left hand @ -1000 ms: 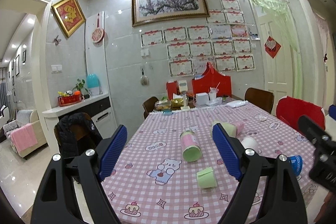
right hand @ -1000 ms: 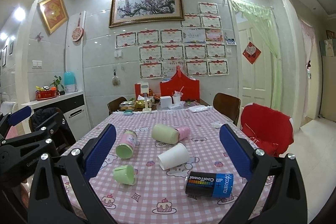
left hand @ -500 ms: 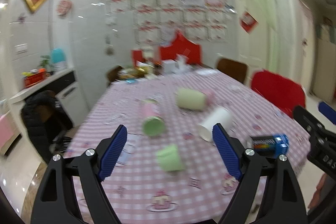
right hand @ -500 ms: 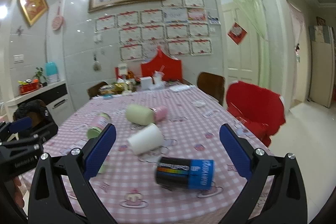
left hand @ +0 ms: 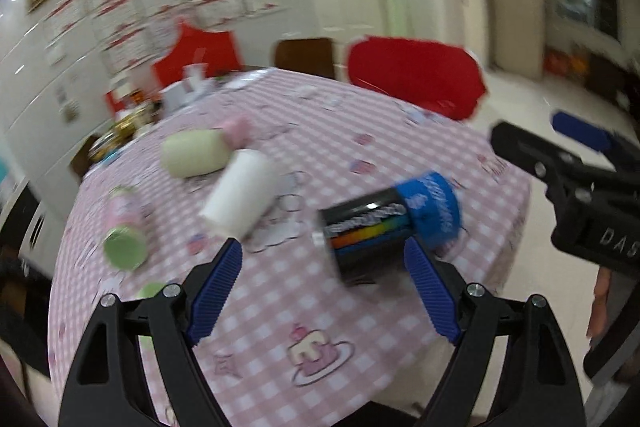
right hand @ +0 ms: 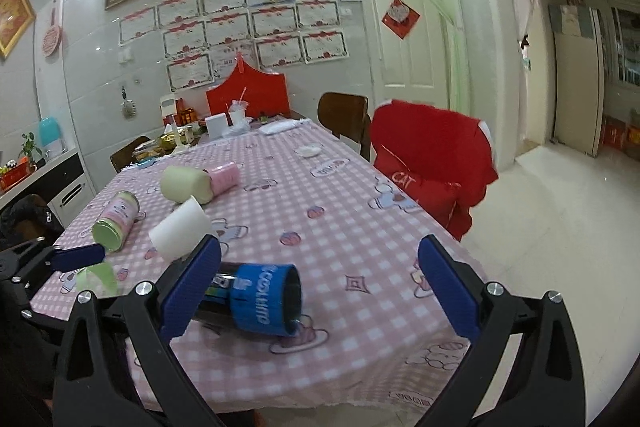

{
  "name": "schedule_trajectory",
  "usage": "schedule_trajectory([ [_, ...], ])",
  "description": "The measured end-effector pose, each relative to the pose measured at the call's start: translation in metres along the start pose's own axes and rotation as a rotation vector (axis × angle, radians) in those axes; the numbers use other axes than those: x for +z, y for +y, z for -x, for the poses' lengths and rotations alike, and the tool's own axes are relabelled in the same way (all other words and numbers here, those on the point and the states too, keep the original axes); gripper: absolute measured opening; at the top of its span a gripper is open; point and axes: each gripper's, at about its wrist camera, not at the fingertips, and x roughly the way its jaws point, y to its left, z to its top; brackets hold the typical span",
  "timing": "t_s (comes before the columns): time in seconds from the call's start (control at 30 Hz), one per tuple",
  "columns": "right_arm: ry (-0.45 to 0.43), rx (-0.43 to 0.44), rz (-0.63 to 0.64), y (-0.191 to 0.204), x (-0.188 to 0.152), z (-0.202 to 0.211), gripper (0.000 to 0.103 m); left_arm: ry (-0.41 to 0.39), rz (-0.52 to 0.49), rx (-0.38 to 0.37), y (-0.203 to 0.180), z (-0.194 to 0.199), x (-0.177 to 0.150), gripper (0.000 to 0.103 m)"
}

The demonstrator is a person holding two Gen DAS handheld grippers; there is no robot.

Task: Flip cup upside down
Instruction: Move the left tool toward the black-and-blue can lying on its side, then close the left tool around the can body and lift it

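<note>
A black cup with a blue band (left hand: 384, 227) lies on its side on the pink checked tablecloth (left hand: 360, 315) near the front edge. It also shows in the right wrist view (right hand: 256, 301), mouth facing right. My left gripper (left hand: 326, 291) is open, just in front of the cup, with the right finger close to its blue end. My right gripper (right hand: 318, 287) is open, above the table's front right; its left finger overlaps the cup's dark end. A white cup (left hand: 240, 197) lies on its side behind it.
A pale green cup (left hand: 194, 153) with a pink one behind it, a pink tin with a green lid (left hand: 124, 233) and a small green cup (right hand: 96, 277) lie to the left. A red-covered chair (right hand: 432, 163) stands at the table's right side. Clutter sits at the far end.
Both views have swung right and closer to the table. The left gripper has moved from the pink tin toward the black and blue cup. The right gripper has come lower over the front right corner.
</note>
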Motion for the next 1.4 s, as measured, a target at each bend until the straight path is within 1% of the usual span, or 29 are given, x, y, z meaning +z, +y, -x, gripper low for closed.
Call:
schedule_trajectory([
  [0.07, 0.007, -0.006, -0.008, -0.007, 0.000, -0.001, 0.095, 0.032, -0.074, -0.040, -0.011, -0.012, 0.005, 0.082],
  [0.13, 0.017, -0.010, -0.019, -0.013, -0.001, -0.002, 0.095, 0.045, -0.132, -0.044, -0.019, -0.018, 0.008, 0.082],
  [0.23, 0.035, -0.011, -0.038, -0.023, -0.003, -0.006, 0.095, 0.085, -0.213, -0.076, -0.027, -0.030, 0.011, 0.082],
  [0.3, 0.055, -0.010, -0.054, -0.027, -0.005, -0.011, 0.095, 0.101, -0.241, -0.072, -0.031, -0.038, 0.015, 0.082],
  [0.4, 0.097, -0.002, -0.080, -0.033, -0.009, -0.019, 0.095, 0.116, -0.275, -0.100, -0.036, -0.047, 0.020, 0.082],
  [0.47, 0.116, 0.003, -0.091, -0.034, -0.011, -0.023, 0.095, 0.128, -0.298, -0.099, -0.039, -0.056, 0.023, 0.082],
  [0.53, 0.130, 0.004, -0.097, -0.036, -0.012, -0.028, 0.095, 0.141, -0.314, -0.119, -0.042, -0.064, 0.027, 0.082],
  [0.67, 0.149, 0.010, -0.132, -0.044, -0.012, -0.037, 0.095, 0.159, -0.336, -0.122, -0.042, -0.077, 0.034, 0.082],
  [0.8, 0.167, 0.012, -0.161, -0.049, -0.010, -0.046, 0.095, 0.189, -0.300, -0.154, -0.033, -0.093, 0.045, 0.082],
  [0.87, 0.175, 0.012, -0.165, -0.049, -0.009, -0.051, 0.095, 0.205, -0.282, -0.156, -0.029, -0.101, 0.049, 0.082],
  [1.03, 0.197, 0.012, -0.168, -0.047, -0.007, -0.065, 0.095, 0.253, -0.193, -0.167, -0.017, -0.120, 0.059, 0.082],
  [1.17, 0.209, 0.011, -0.164, -0.045, -0.006, -0.073, 0.095, 0.315, -0.108, -0.149, -0.004, -0.137, 0.059, 0.082],
  [1.27, 0.223, 0.012, -0.162, -0.043, -0.007, -0.079, 0.095, 0.336, -0.076, -0.121, 0.003, -0.147, 0.056, 0.077],
  [1.3, 0.226, 0.013, -0.159, -0.042, -0.007, -0.080, 0.095, 0.336, -0.055, -0.123, 0.006, -0.147, 0.056, 0.076],
  [1.4, 0.228, 0.018, -0.151, -0.037, -0.005, -0.082, 0.095, 0.332, 0.056, -0.131, 0.019, -0.145, 0.051, 0.073],
])
